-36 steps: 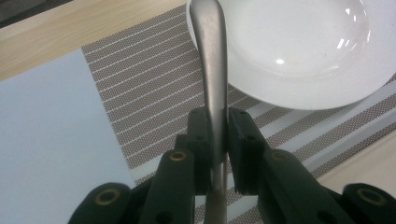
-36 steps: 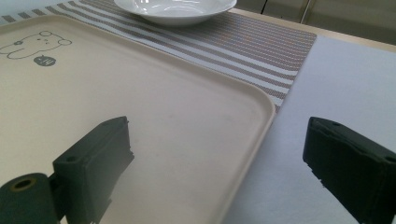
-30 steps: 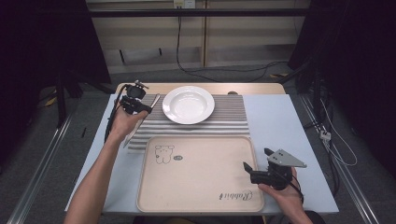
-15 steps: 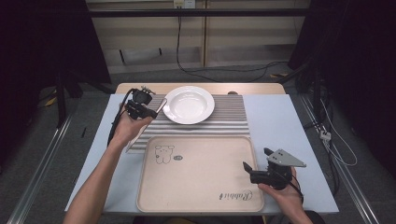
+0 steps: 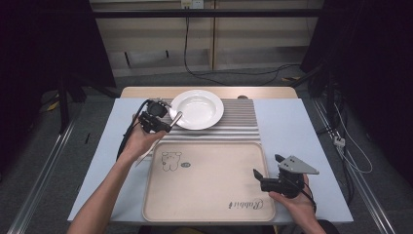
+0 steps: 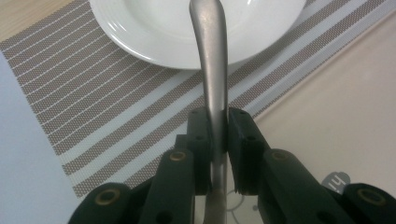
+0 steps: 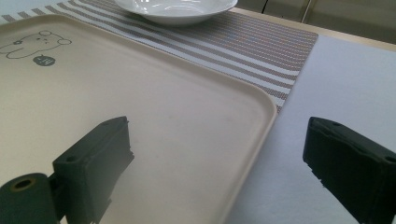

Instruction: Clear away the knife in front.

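Nearest the person, the right gripper [image 5: 265, 178] hovered over the near right corner of the smooth beige plastic tray [image 5: 209, 214], its jaws standing wide apart with nothing between them. The tray had rounded corners, a low raised rim and a small printed bear [image 5: 170, 160] at its far left.

Farther out, the left gripper [image 5: 167, 127] was clamped on the handle of a slim, brushed-metal piece of cutlery [image 6: 213, 70]. In the left gripper view the black pads [image 6: 201, 133] pressed flat on both sides of the narrow handle, whose wider end reached over the rim of the glossy white ceramic soup plate [image 5: 197, 108]. Whether it was a spoon or a fork could not be told, since the working end was hidden behind the jaws.

The plate sat on a woven placemat with brown and white stripes [image 5: 238, 122], its mesh weave coarse, laid on the pale blue table cover [image 5: 292, 122].

Judging from this, the step in hand was setting the cutlery at or in the plate. To do it well, the grip should be kept firm on the slick handle, the piece kept level, and it should be lowered gently so that metal did not knock the hard rim before the jaws let go.
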`<state>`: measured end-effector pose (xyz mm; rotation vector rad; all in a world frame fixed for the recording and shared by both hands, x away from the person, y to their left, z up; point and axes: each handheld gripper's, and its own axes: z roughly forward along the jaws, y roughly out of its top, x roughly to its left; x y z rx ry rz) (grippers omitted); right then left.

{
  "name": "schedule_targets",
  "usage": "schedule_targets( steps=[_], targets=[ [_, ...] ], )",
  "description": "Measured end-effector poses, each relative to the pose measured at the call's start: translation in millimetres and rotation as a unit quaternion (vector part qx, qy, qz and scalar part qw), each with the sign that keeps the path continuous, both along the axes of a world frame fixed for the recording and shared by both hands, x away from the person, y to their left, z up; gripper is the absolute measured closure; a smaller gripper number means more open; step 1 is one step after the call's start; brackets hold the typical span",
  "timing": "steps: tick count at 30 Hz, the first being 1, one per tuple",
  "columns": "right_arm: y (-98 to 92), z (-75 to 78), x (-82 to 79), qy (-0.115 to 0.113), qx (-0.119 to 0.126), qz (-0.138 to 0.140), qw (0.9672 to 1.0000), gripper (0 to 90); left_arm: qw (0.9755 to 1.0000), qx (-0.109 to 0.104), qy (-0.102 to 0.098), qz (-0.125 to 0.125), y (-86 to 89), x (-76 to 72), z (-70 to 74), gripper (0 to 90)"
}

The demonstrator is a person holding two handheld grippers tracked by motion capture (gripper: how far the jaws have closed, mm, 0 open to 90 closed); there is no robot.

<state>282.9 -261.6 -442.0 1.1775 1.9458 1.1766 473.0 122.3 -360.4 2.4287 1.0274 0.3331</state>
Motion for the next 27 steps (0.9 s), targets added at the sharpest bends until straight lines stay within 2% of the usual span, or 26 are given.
schedule_targets(
  steps=[11, 18, 27],
  targets=[
    [0.2, 0.0, 0.1, -0.001, 0.000, 0.000, 1.0000, 8.3, 0.9999, -0.003, 0.000, -0.012, -8.7, -19.4, -5.6, 79.7],
    [0.3, 0.0, 0.1, 0.000, 0.000, 0.001, 1.0000, 8.4, 0.9996, -0.008, 0.013, -0.023, -14.1, -31.4, -11.1, 79.7],
    [0.7, -0.1, 0.4, 0.000, -0.001, 0.001, 1.0000, 8.2, 0.9993, 0.007, 0.016, -0.032, -23.7, -41.9, -18.1, 79.7]
  ],
)
